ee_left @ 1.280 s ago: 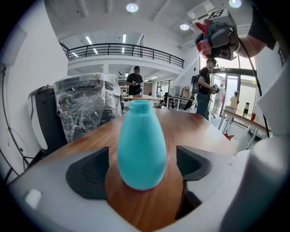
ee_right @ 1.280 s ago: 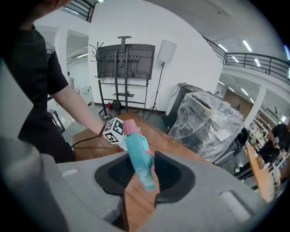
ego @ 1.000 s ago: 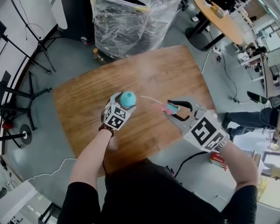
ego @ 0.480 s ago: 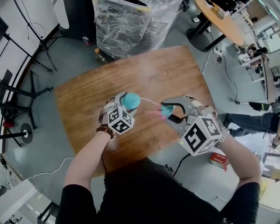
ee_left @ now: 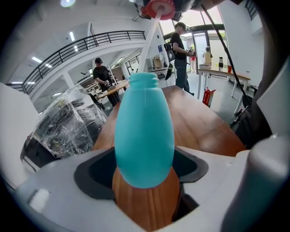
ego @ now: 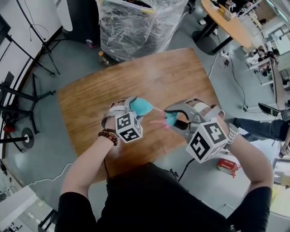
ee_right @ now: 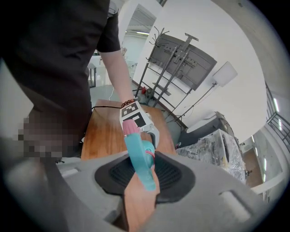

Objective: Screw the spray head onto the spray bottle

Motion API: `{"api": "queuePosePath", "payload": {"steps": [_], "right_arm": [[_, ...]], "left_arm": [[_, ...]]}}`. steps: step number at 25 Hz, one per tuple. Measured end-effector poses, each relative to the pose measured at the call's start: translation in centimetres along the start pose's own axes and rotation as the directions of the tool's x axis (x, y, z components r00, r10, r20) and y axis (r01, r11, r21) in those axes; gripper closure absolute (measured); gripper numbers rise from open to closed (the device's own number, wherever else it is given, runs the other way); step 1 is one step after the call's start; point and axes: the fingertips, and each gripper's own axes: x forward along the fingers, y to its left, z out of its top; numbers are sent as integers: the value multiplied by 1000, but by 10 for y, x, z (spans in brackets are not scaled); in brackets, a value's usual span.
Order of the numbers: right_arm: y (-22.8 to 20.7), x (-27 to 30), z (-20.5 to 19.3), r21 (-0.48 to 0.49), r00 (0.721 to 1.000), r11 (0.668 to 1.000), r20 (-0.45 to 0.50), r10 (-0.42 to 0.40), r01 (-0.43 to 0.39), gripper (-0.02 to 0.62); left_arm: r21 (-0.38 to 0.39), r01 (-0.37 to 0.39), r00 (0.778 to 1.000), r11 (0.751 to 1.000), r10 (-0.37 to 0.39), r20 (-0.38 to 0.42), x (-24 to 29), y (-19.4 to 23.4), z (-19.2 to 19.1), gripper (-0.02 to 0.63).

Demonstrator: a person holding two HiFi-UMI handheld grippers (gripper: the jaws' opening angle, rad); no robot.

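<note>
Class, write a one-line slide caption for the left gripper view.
Left gripper, jaws just closed further, holds the bottle over the table; spray head above, its tube at the neck.

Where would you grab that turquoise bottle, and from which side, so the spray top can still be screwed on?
Take the spray bottle round its wide lower belly, coming from its base end, opposite the neck. The belly is fattest there, and the neck stays free for the spray head. The left gripper, its jaws just closed a little, holds it so.
</note>
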Motion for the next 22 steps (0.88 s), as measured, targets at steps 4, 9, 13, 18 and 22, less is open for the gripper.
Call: {"api": "queuePosePath", "payload": {"steps": [4,9,13,18,22], "right_arm": [[12,0,4,-106,1000,994,-5,30,-30,479],[26,0,5,-266,999,963,-20,46,-50,479],[35,0,7,-360,998,931,-17,55,-57,479],[40,-5,13,-427,998,903,7,61,-52,480],[49,-10,20,-459,997,887,14,70,-56,480]], "left_arm": [[60,21,1000,998,-21,8,-13,-10,17,201],[121,60,998,991,-62,11,-32,-25,31,201],[161,111,994,981,-112,-2,-43,-39,37,201],[183,172,985,968,-173,-8,-56,-49,44,201],[203,198,980,959,-197,-25,-68,-55,43,201]]}}
